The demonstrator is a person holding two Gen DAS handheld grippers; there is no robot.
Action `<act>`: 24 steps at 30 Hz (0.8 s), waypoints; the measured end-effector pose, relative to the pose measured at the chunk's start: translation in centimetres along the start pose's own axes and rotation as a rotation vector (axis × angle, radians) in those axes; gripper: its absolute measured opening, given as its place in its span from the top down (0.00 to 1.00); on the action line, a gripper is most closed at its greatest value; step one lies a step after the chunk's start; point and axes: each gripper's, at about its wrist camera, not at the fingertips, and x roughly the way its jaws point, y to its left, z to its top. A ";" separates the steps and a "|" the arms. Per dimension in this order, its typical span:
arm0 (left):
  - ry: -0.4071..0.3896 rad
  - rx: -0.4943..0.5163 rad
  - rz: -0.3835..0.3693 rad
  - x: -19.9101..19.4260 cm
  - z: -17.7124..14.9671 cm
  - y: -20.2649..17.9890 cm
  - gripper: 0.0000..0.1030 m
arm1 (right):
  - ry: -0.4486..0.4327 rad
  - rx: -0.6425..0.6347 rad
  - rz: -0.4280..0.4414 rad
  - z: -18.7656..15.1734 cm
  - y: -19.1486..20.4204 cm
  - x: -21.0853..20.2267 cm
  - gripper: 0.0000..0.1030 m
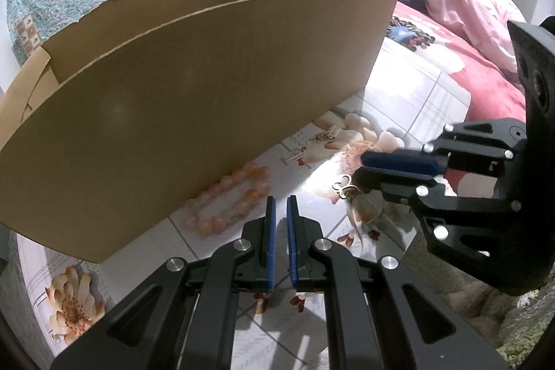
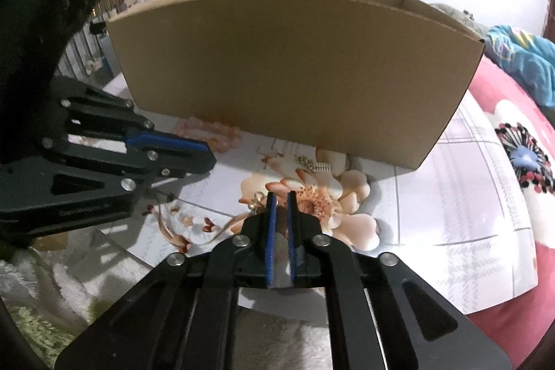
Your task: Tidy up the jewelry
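Right claw (image 1: pixel 357 170) beside butterfly pendant (image 1: pixel 344 189), near cardboard box (image 1: pixel 194 113)
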 end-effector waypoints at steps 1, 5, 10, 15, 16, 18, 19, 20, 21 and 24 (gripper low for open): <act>0.000 -0.001 0.001 0.0 0.0 0.0 0.94 | -0.003 0.003 0.005 0.1 -0.2 0.0 0.77; 0.002 0.000 0.002 0.1 0.0 0.0 0.94 | 0.007 0.002 0.009 0.4 0.5 0.9 0.73; 0.005 0.001 0.003 0.1 0.0 -0.1 0.94 | 0.010 -0.028 -0.022 0.7 1.9 2.3 0.76; 0.005 0.002 0.005 0.1 0.0 -0.1 0.94 | 0.007 -0.006 -0.007 0.3 1.5 2.3 0.87; 0.006 0.002 0.005 0.1 0.0 -0.1 0.94 | 0.006 -0.005 -0.005 0.4 1.5 2.3 0.87; 0.005 0.003 0.005 0.1 0.0 -0.1 0.94 | 0.004 -0.005 -0.006 0.3 1.6 2.5 0.87; 0.005 0.003 0.004 0.1 0.0 -0.1 0.94 | 0.004 -0.003 -0.004 0.3 1.5 2.4 0.87; 0.006 0.004 0.005 0.1 0.0 -0.1 0.94 | 0.004 0.002 -0.001 0.3 1.4 2.5 0.87; 0.006 0.004 0.006 0.1 0.0 -0.1 0.94 | 0.004 0.004 0.000 0.5 1.3 2.4 0.87; 0.005 0.004 0.007 0.1 0.0 0.0 0.94 | 0.001 0.011 -0.002 0.0 0.5 1.7 0.90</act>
